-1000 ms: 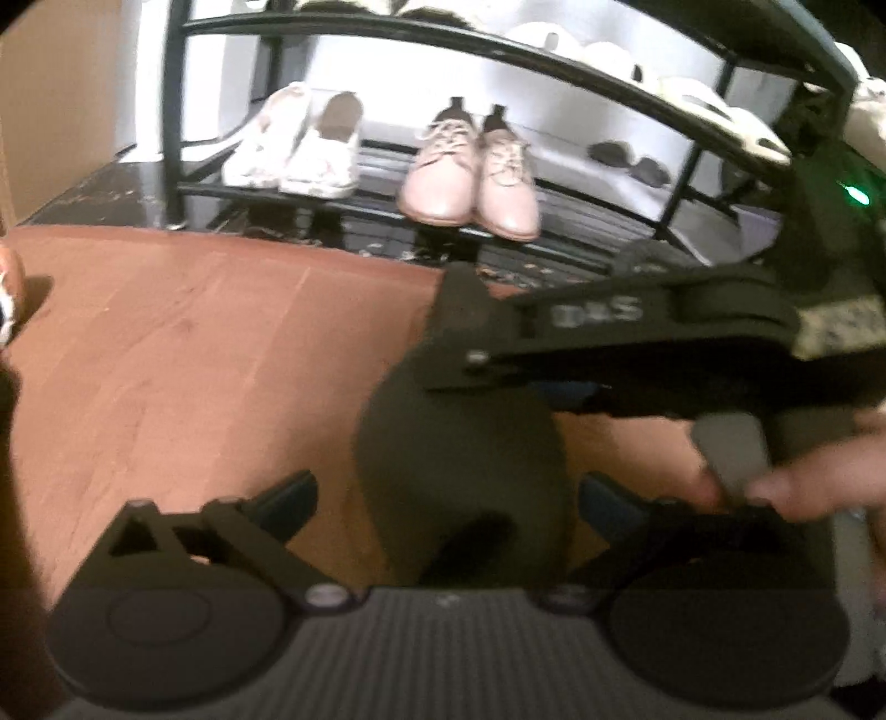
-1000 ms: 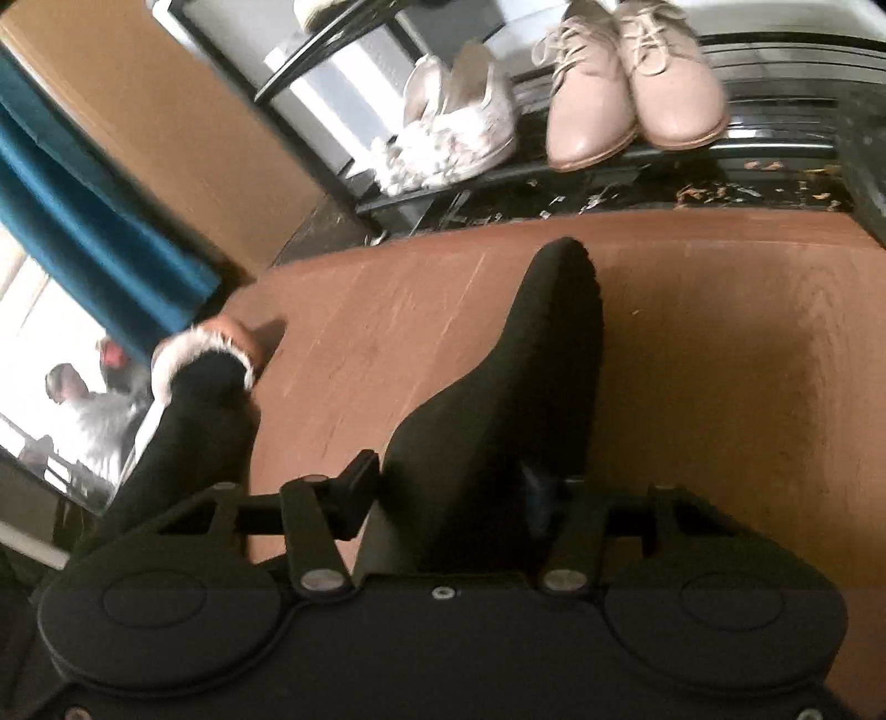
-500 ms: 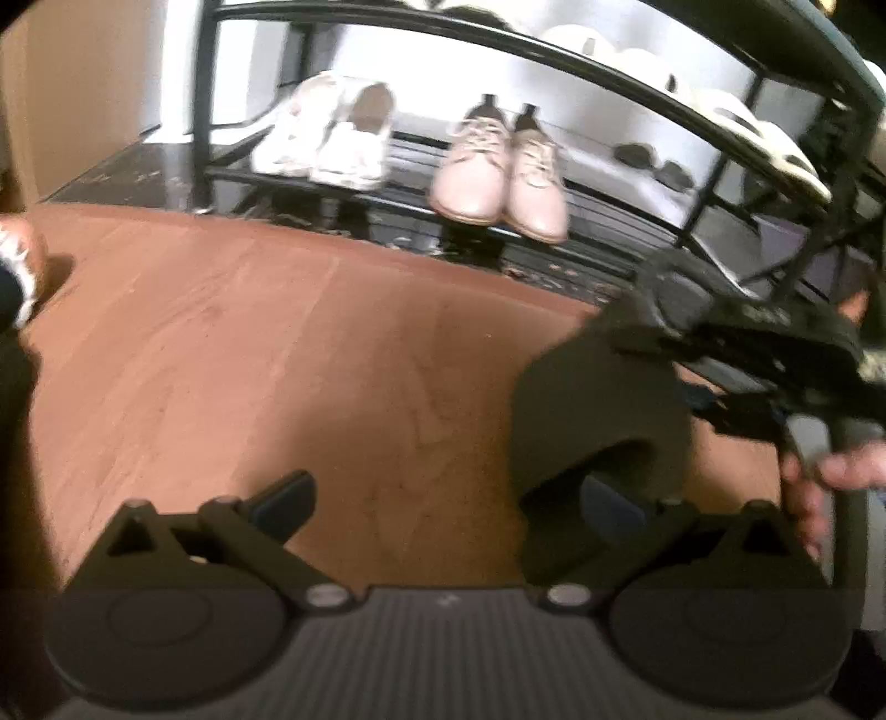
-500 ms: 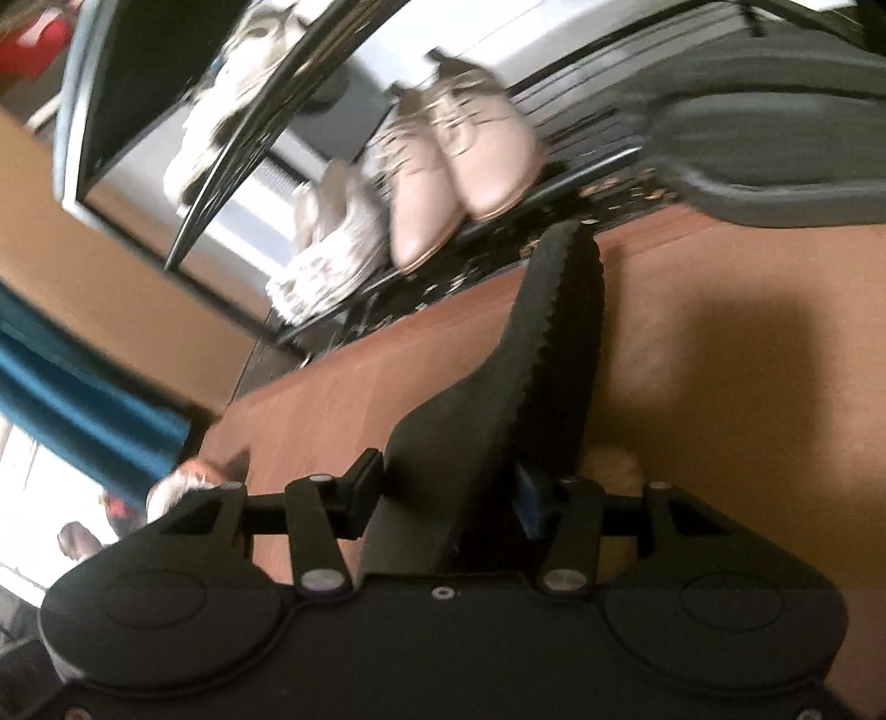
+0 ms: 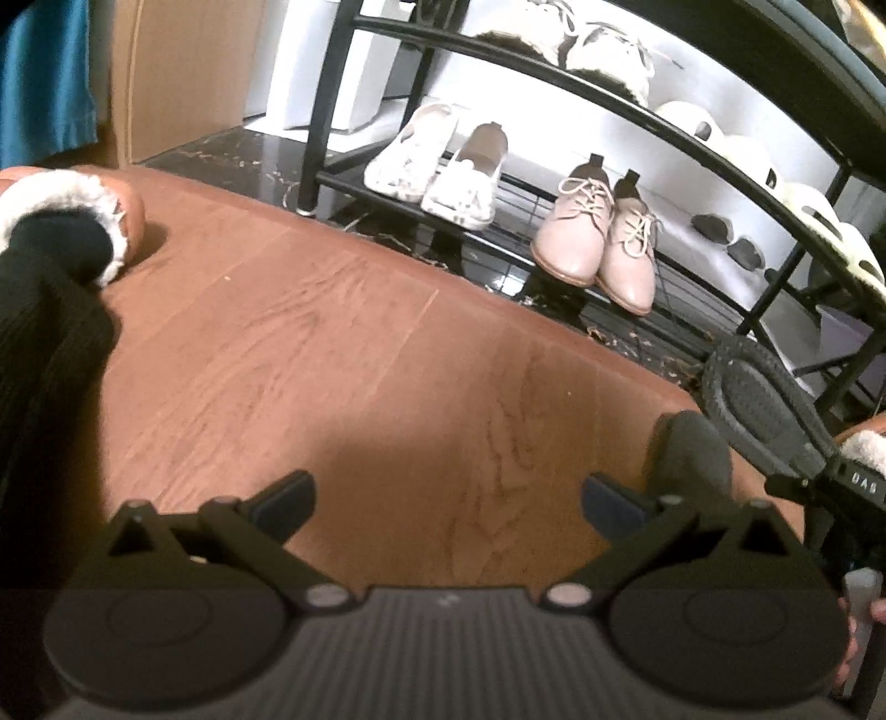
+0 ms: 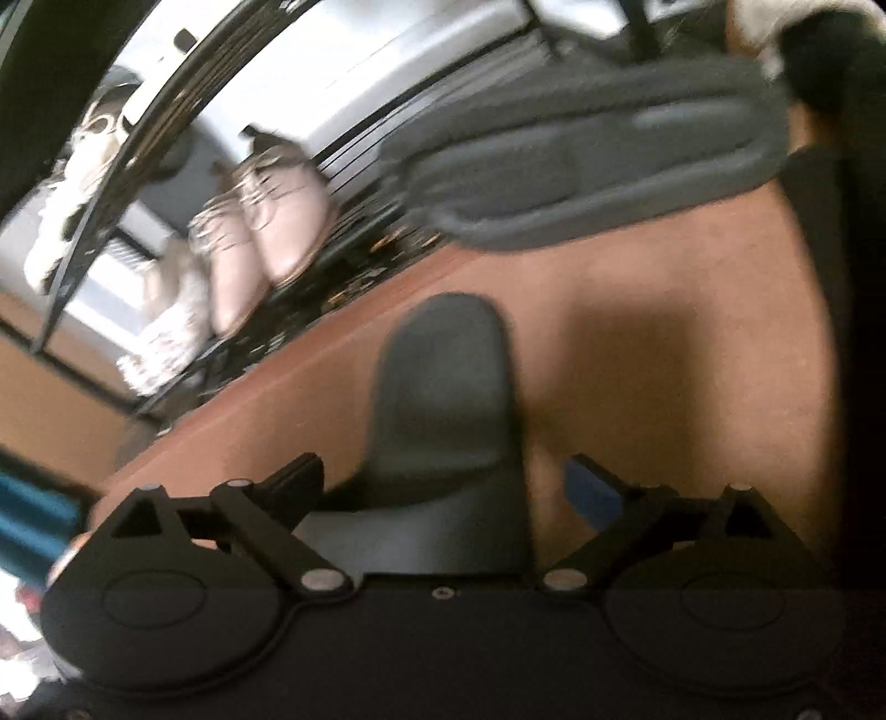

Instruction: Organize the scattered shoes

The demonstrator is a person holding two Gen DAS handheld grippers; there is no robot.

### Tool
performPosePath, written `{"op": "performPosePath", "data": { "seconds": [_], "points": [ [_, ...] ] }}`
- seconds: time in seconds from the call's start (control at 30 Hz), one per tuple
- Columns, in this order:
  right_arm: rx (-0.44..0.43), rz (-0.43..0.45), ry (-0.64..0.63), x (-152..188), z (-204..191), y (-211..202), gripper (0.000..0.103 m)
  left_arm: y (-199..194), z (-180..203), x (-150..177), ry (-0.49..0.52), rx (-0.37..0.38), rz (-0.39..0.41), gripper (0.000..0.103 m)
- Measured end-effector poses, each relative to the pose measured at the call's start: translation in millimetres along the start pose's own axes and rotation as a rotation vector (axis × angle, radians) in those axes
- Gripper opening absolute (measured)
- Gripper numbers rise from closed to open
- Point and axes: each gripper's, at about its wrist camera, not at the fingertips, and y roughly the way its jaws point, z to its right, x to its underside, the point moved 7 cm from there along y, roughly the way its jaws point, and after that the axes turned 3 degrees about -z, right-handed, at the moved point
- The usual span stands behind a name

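A dark grey slipper [image 6: 443, 399] lies on the brown floor between the fingers of my right gripper [image 6: 443, 487], which is now open around it. A second dark slipper [image 6: 581, 160] shows sole-up and blurred ahead of it. In the left wrist view my left gripper [image 5: 448, 501] is open and empty over bare floor; the grey slipper [image 5: 689, 448] lies just right of its right finger, with the second slipper's sole [image 5: 758, 404] tilted beside it. The black shoe rack [image 5: 554, 83] stands ahead.
Pink lace-up shoes [image 5: 598, 232] and white flats [image 5: 437, 166] sit on the rack's bottom shelf; white furry shoes [image 5: 603, 50] are above. A brown fur-lined slipper on a black-clad leg [image 5: 72, 216] is at left. A wooden panel and blue curtain stand at far left.
My right gripper has opened and let go of the grey slipper, which now lies on the floor. My left gripper has swung left, away from the slipper.
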Motion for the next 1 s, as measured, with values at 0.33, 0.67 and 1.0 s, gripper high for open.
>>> {"op": "performPosePath", "data": {
  "seconds": [0.33,0.67,1.0],
  "points": [
    [0.235,0.052,-0.595,70.4,-84.6,15.7,0.103,-0.6,4.1,5.9,-0.008,0.048,0.005,0.102],
    [0.231,0.015,-0.752,79.4,-87.5,27.1,0.1,3.3,-8.7,4.2,-0.077,0.047,-0.002,0.102],
    [0.001,0.094,-0.451,42.4,-69.4,-18.7,0.103,5.0,-5.6,7.5,-0.069,0.036,-0.005,0.102]
  ]
}}
